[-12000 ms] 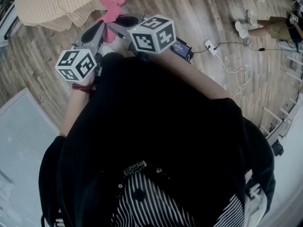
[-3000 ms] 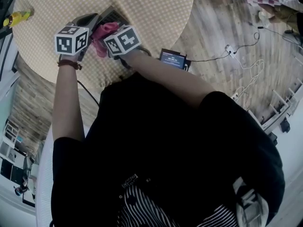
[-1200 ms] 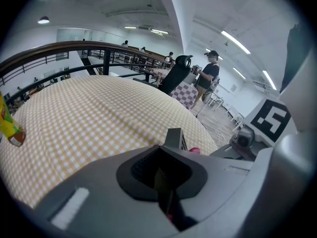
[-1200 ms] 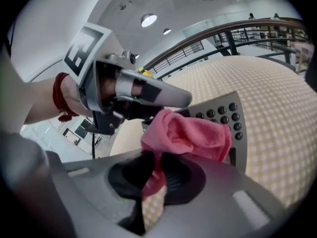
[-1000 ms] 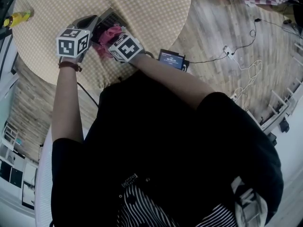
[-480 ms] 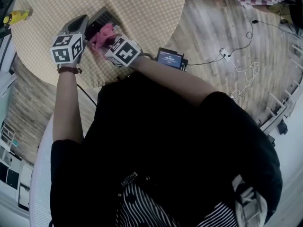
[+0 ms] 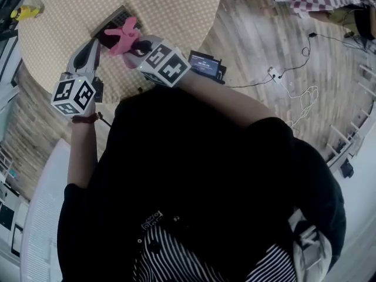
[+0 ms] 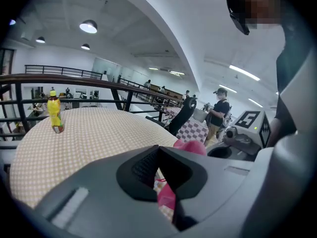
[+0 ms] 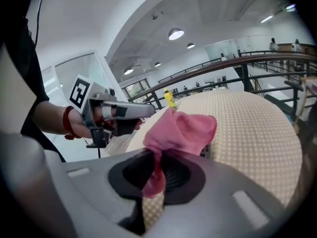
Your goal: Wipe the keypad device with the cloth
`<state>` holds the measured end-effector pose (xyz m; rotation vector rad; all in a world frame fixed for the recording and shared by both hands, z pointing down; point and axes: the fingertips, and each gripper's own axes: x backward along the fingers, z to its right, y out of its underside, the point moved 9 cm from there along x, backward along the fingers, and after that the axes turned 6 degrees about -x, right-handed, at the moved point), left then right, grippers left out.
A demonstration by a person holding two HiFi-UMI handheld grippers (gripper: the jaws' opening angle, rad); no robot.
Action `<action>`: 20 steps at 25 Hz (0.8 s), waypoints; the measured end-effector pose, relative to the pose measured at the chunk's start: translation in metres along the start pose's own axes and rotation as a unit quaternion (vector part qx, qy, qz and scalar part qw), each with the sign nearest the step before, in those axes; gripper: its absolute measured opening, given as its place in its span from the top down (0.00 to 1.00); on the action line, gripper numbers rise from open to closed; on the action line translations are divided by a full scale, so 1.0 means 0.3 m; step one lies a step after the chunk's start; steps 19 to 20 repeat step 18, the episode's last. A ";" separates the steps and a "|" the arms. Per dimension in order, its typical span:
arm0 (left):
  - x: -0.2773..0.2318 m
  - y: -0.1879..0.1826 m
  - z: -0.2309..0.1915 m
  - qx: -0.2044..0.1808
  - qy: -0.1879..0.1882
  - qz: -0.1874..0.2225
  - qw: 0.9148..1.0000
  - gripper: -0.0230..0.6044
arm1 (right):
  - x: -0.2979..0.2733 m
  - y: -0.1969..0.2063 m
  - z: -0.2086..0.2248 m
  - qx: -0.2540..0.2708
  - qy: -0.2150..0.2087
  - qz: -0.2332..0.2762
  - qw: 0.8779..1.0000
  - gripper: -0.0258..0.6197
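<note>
A dark flat keypad device (image 7: 111,23) lies on the round checked-cloth worktop (image 7: 164,4), towards the rim nearest the person. The pink cloth (image 7: 122,38) sits at the keypad device's near right edge and overlaps it from the head view; whether they touch cannot be told. The right gripper (image 7: 136,47) is behind the cloth, nearer the person, clamped on it. The left gripper (image 7: 93,43) is at the keypad device's near left, jaws together, its tips just beside the corner. A yellow plastic bottle (image 7: 26,10) stands well to the keypad device's left, by the worktop's rim. To the keypad device's right, past the worktop's edge, is a small dark screen unit (image 7: 204,65). Farther right, a white power strip (image 7: 273,73) lies on the wooden plank floor (image 7: 258,34).
</note>
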<state>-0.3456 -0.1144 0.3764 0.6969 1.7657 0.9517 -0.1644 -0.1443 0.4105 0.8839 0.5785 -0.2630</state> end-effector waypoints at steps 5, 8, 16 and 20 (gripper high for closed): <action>0.024 0.074 0.164 0.029 -0.034 0.001 0.999 0.96 | 0.098 0.054 0.016 0.007 -0.002 0.009 1.000 0.89; 0.004 0.144 0.244 0.039 -0.033 -0.001 0.999 0.96 | 0.117 0.096 0.026 0.022 -0.013 0.013 1.000 0.89; 0.082 0.281 0.358 0.074 -0.037 0.000 0.997 0.96 | 0.114 0.159 -0.060 0.045 -0.041 -0.008 0.998 0.89; 0.084 0.346 0.305 0.089 -0.027 0.001 0.996 0.96 | 0.038 0.182 -0.073 0.053 -0.042 -0.015 0.998 0.89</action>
